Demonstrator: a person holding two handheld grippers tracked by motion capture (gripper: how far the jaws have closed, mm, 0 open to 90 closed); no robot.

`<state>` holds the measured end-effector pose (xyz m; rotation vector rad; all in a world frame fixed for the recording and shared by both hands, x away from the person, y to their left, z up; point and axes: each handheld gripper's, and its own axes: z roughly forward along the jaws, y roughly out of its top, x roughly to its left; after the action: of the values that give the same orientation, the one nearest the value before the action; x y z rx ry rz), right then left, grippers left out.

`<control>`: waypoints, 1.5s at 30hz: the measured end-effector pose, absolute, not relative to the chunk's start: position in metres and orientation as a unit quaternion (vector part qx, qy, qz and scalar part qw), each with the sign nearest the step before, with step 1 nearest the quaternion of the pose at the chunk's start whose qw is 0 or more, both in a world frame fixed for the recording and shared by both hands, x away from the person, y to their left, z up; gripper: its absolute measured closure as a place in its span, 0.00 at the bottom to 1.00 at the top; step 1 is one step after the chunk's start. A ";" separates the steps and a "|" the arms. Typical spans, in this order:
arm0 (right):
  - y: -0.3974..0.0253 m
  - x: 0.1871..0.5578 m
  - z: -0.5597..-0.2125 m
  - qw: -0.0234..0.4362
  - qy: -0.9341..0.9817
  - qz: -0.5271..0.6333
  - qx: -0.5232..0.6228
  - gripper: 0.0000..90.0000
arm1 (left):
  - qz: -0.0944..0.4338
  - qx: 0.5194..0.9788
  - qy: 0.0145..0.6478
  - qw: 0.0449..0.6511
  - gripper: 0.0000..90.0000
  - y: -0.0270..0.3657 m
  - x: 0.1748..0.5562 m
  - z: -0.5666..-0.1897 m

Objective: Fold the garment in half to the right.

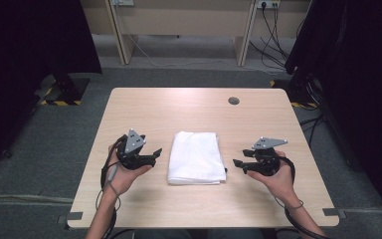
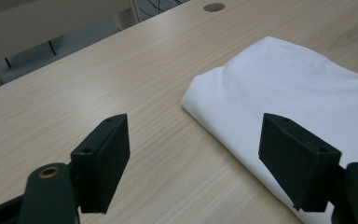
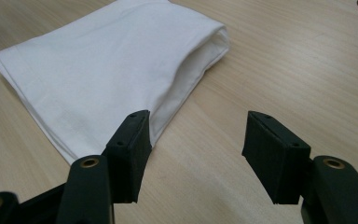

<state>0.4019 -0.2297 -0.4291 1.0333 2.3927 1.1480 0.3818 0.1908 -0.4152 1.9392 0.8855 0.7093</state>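
2 black handheld grippers: left gripper (image 1: 155,153) and right gripper (image 1: 238,164), each with a grey 3-cornered top plate, brass-ringed jaw pivots, screw holes and trailing black cable.

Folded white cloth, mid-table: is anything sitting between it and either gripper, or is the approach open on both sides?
Nothing visible blocks either side. The folded white cloth lies between the left gripper and right gripper, with bare table in both gaps. Both grippers are open, pointing at it.
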 end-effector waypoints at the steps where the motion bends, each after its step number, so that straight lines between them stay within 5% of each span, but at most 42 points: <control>1: -0.232 0.402 -0.427 0.147 0.829 0.399 0.362 0.45 | 0.287 0.778 0.354 0.433 0.26 0.191 0.381 -0.415; 45: -0.281 0.387 -0.421 0.172 0.802 0.409 0.400 0.38 | 0.310 0.757 0.365 0.444 0.26 0.219 0.349 -0.419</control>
<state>0.3872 -0.2814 -0.4213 1.1367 2.2762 1.1614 0.3487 0.2194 -0.4187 1.8768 0.9059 0.7678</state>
